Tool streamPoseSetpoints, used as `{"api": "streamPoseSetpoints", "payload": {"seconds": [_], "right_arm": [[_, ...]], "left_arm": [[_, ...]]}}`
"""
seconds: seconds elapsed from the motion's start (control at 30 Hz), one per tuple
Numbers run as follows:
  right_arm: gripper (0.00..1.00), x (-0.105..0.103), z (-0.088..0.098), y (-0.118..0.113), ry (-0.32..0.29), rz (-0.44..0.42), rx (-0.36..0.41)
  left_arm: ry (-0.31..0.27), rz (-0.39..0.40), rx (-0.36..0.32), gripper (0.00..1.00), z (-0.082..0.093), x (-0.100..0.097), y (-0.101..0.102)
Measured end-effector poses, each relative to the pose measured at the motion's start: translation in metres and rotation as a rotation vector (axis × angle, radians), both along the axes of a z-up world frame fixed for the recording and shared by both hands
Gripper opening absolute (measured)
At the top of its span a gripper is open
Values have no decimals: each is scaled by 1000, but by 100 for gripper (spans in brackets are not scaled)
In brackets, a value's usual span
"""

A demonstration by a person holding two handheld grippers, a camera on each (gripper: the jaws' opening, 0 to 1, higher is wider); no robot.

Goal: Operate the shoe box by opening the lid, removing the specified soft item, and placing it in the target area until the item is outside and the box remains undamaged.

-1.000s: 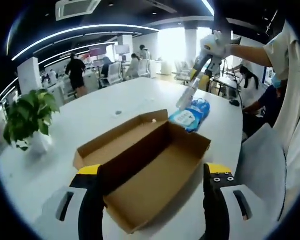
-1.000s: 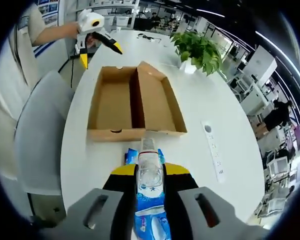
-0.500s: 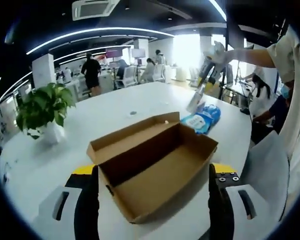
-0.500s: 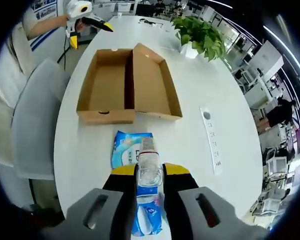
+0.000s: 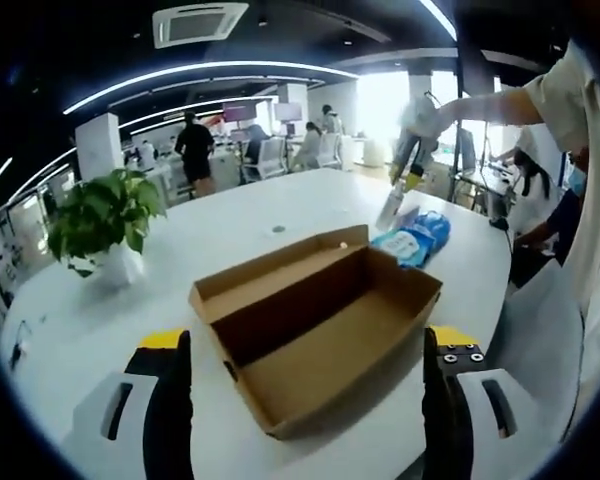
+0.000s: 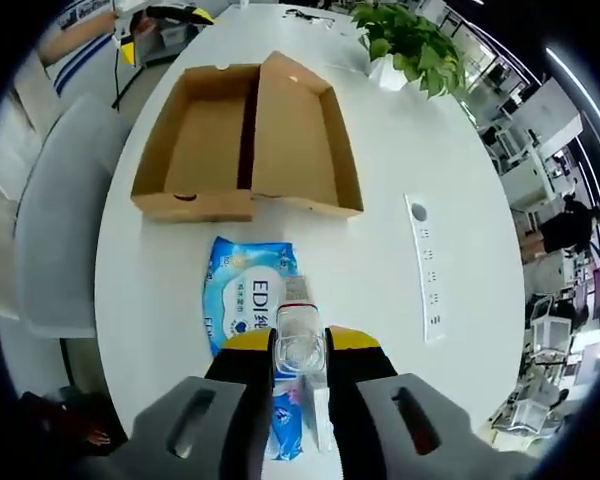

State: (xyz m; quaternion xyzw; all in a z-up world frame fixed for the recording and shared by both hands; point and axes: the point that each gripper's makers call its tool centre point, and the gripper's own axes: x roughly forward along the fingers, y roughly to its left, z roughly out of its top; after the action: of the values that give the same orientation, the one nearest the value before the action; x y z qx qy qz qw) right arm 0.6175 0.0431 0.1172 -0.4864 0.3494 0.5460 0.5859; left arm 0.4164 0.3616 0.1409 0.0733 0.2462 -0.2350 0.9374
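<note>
Shoe box (image 6: 245, 140) lies open and empty; wipes pack (image 6: 245, 300) rests on table (image 6: 380, 260); right gripper (image 6: 300, 350) clenched, apparently empty.

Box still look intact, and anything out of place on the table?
Nothing stands out. The shoe box lies open and empty with no visible tears or crushing; the blue soft pack lies flat on the white table beside it, outside the box.

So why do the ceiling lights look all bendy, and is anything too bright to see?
In the left gripper view the fisheye lens curves the ceiling light strips into arcs, and the window glares white. In the right gripper view the white table bulges round, and the blue packet is sharp enough to read some letters.
</note>
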Motion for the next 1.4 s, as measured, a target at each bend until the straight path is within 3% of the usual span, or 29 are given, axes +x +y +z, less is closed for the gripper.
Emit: {"api": "streamPoseSetpoints", "payload": {"seconds": [0.47,0.97,1.4], "right_arm": [[16,24,-26,-9,1,25,-136],[17,27,-54,-14,4,98,-244],[17,30,-59,0,23,73,-206]], "left_arm": [[58,31,2,97,-23,-13,7],[84,51,-10,98,-33,-12,9],[107,70,-10,96,-41,-15,10]]}}
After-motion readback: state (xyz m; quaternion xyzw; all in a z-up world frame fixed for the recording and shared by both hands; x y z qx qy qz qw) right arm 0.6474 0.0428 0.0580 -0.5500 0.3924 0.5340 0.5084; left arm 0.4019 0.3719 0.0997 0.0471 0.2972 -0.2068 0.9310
